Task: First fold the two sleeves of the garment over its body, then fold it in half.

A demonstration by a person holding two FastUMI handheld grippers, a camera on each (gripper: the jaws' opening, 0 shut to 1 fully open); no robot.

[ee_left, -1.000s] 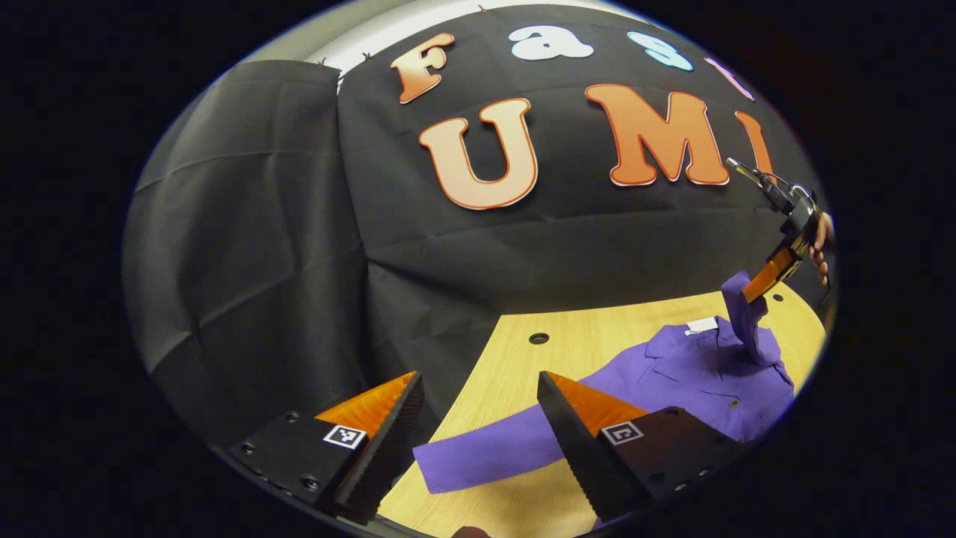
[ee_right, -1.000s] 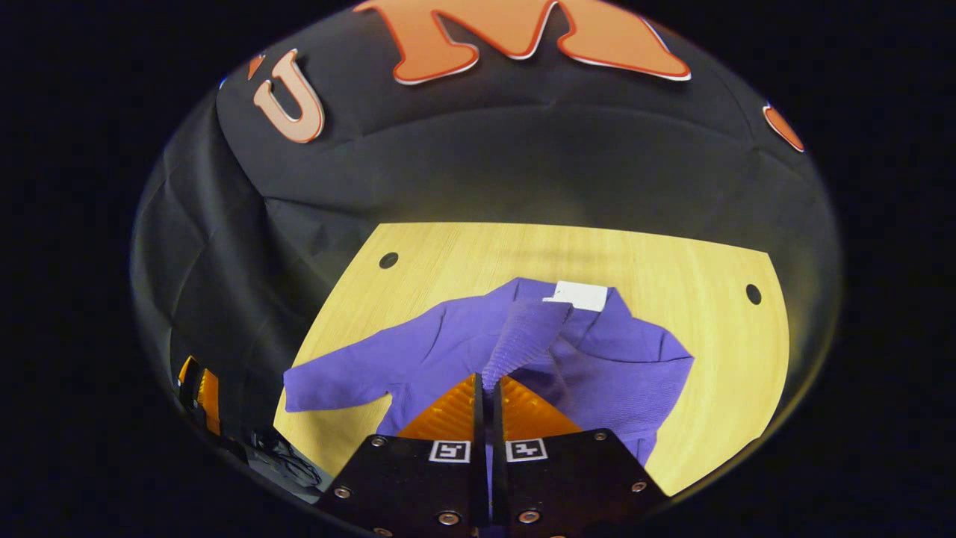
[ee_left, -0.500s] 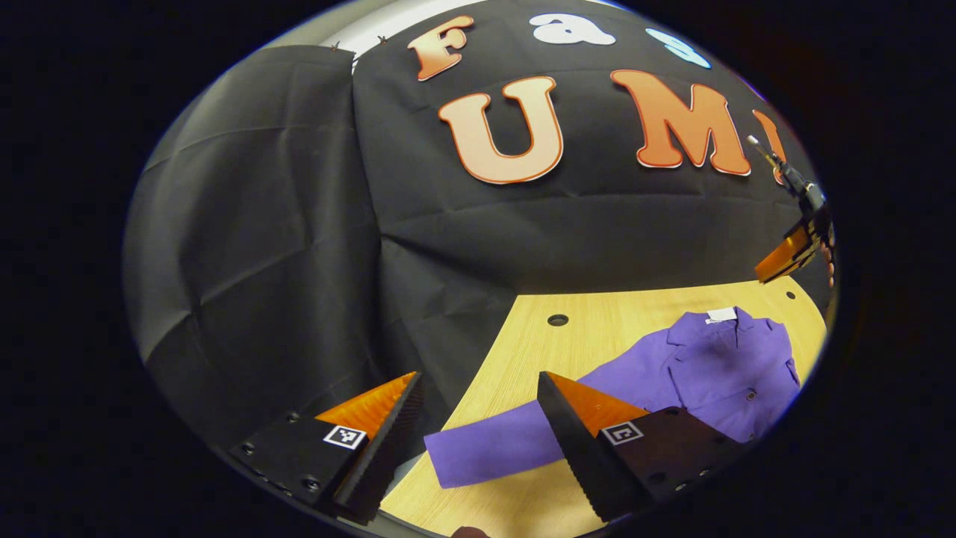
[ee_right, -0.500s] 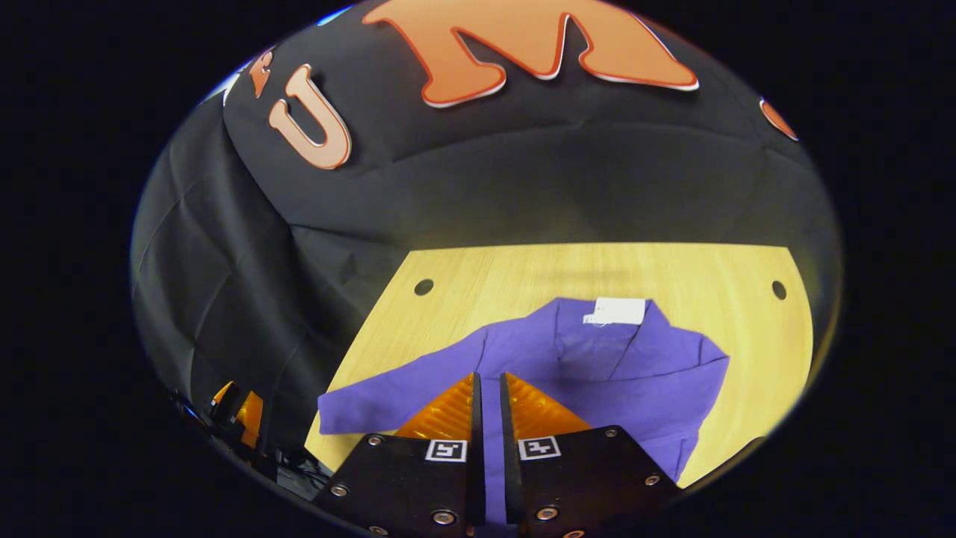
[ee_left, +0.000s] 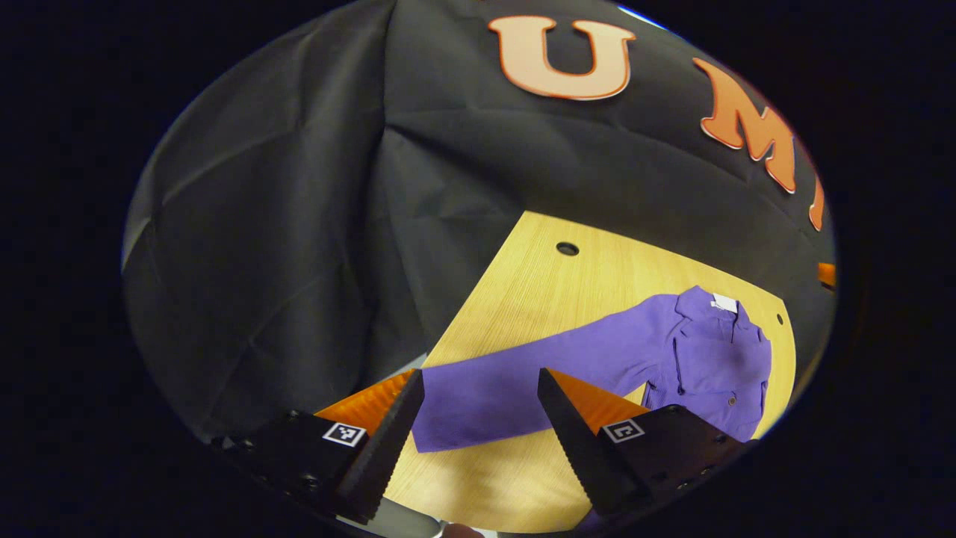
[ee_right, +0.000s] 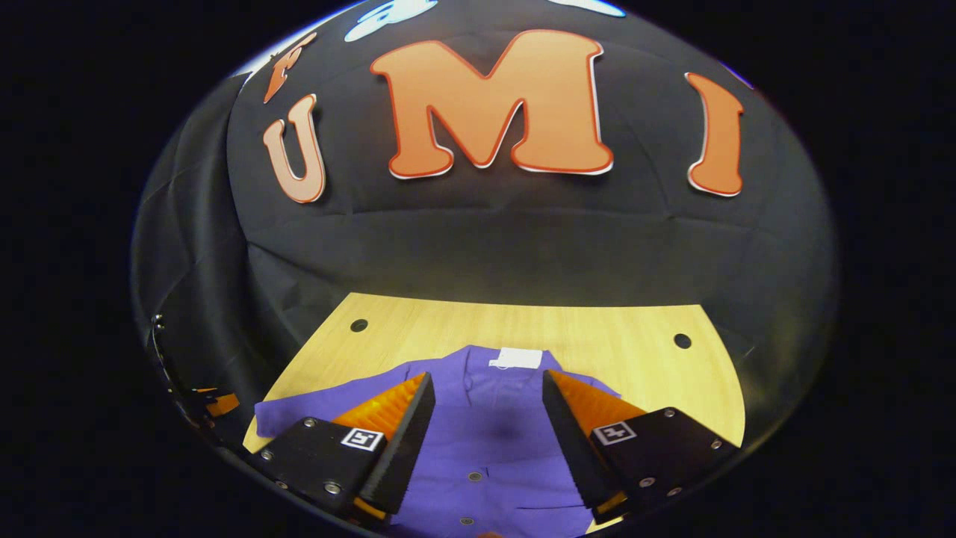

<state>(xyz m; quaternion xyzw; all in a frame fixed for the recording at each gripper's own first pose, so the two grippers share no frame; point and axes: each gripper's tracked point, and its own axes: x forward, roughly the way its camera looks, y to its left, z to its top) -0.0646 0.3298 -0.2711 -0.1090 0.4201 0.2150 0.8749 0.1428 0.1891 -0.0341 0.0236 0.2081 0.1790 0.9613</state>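
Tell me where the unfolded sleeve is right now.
In the left gripper view the unfolded sleeve lies flat on the wooden table, stretching from the purple garment toward the open left gripper, its cuff between that gripper's fingertips.

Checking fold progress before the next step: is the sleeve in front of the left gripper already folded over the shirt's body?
No: the sleeve lies stretched out flat on the table, away from the shirt's body.

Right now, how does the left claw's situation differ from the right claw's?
The left claw frames the outstretched purple sleeve near its cuff; the right claw is over the purple garment's buttoned body. The left sits near the wooden table edge, the right mid-garment. Both are open, holding nothing.
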